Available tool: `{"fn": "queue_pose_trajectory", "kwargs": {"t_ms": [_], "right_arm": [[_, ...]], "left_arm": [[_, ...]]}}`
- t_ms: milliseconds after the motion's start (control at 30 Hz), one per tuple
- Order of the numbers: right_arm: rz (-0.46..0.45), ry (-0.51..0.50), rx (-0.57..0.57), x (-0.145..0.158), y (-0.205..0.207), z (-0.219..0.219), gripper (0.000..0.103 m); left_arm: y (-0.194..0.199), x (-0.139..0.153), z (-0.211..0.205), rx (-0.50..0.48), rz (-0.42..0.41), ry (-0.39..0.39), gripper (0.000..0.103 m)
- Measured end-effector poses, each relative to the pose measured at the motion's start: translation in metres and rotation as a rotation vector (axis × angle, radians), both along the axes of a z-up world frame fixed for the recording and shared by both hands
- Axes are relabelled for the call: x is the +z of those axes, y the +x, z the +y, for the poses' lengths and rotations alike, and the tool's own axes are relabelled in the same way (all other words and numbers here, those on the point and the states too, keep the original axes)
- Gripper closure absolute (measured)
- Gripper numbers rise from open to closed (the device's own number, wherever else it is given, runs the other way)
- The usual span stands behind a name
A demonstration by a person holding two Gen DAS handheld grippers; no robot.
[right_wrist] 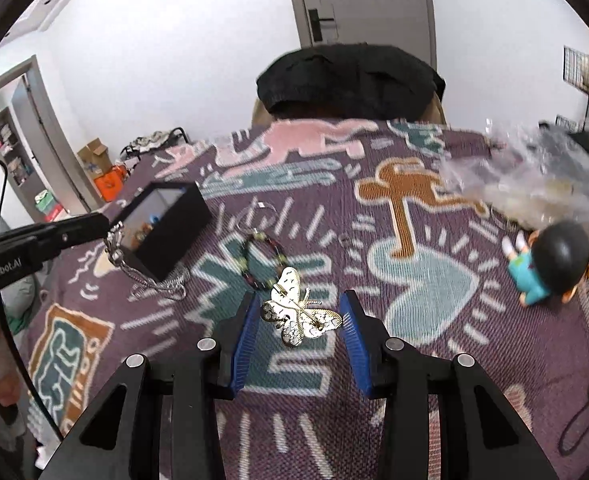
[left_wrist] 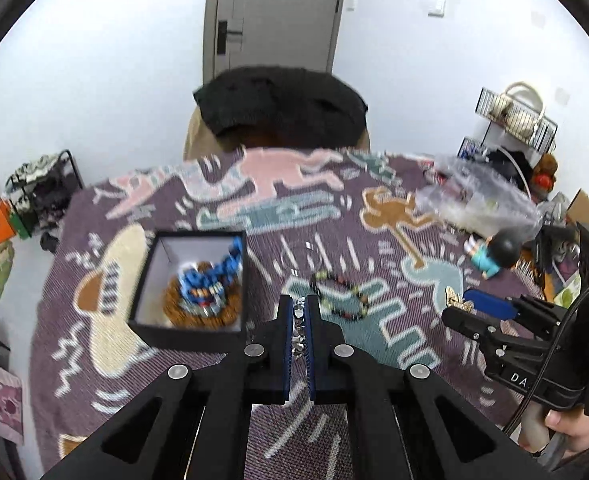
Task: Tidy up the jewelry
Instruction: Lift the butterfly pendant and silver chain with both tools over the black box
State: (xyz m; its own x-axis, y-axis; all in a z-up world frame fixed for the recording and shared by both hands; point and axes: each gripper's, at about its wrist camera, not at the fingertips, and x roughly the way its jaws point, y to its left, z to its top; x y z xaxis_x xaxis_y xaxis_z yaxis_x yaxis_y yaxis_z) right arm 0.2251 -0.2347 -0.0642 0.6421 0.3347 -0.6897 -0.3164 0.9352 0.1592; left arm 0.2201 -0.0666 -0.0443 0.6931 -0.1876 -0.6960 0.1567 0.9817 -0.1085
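Note:
My left gripper is shut on a silver chain, which hangs from its tip down to the cloth in the right wrist view. A black jewelry box stands just left of it, holding a blue bead piece on brown beads; the box also shows in the right wrist view. A dark beaded bracelet lies on the cloth ahead. My right gripper is open around a gold and white butterfly brooch, its pads on either side without touching.
A patterned purple tablecloth covers the table. A doll with a black head and a crumpled clear plastic bag lie at the right. A thin ring lies mid-table. A chair with a black cover stands behind.

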Motion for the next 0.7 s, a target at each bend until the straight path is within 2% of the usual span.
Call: {"fn": "queue_pose_trajectory", "kwargs": {"t_ms": [433, 700], "right_arm": [[-0.136, -0.042, 0.047, 0.078, -0.002, 0.027, 0.061], [-0.188, -0.045, 0.067, 0.123, 0.003, 0.04, 0.061]], "left_arm": [[-0.005, 0.099, 0.021, 0.038, -0.175, 0.032, 0.098], [-0.007, 0.157, 0.035, 0.072, -0.261, 0.047, 0.098]]}}
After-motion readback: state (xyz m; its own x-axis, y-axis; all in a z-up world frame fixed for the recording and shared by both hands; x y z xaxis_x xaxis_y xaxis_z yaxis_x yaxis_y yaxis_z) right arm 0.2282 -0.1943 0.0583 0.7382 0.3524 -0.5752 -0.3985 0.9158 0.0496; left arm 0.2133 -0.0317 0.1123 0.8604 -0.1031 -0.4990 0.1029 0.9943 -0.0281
